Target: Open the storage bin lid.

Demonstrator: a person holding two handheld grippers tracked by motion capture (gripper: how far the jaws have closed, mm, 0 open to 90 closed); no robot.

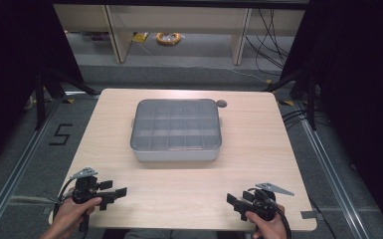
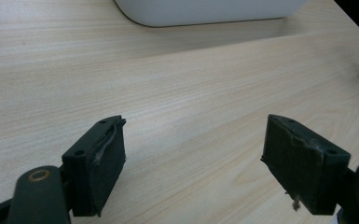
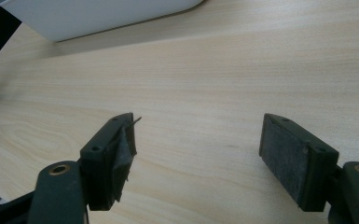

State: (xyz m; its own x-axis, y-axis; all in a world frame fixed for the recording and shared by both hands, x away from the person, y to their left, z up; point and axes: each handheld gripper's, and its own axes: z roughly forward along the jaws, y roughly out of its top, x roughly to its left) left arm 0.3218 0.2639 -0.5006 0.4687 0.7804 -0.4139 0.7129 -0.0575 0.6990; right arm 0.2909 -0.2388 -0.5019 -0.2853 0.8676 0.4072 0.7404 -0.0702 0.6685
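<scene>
A grey plastic compartment box [image 1: 176,130] with a clear lid sits shut in the middle of the wooden table [image 1: 129,199]. Its white wall shows at the top of the left gripper view [image 2: 205,11] and of the right gripper view [image 3: 98,16]. My left gripper [image 1: 115,193] rests near the front left corner, held by a hand, jaws wide apart with nothing between them [image 2: 193,163]. My right gripper [image 1: 235,203] rests near the front right corner, also open and empty [image 3: 198,156]. Both point inward, well short of the box.
A small dark round hole [image 1: 221,103] marks the table just behind the box's far right corner. Beyond the table stand wooden shelving legs [image 1: 117,35], cables [image 1: 271,35] and a yellow coil [image 1: 168,38] on the floor. Black tripod legs [image 1: 42,94] flank the table.
</scene>
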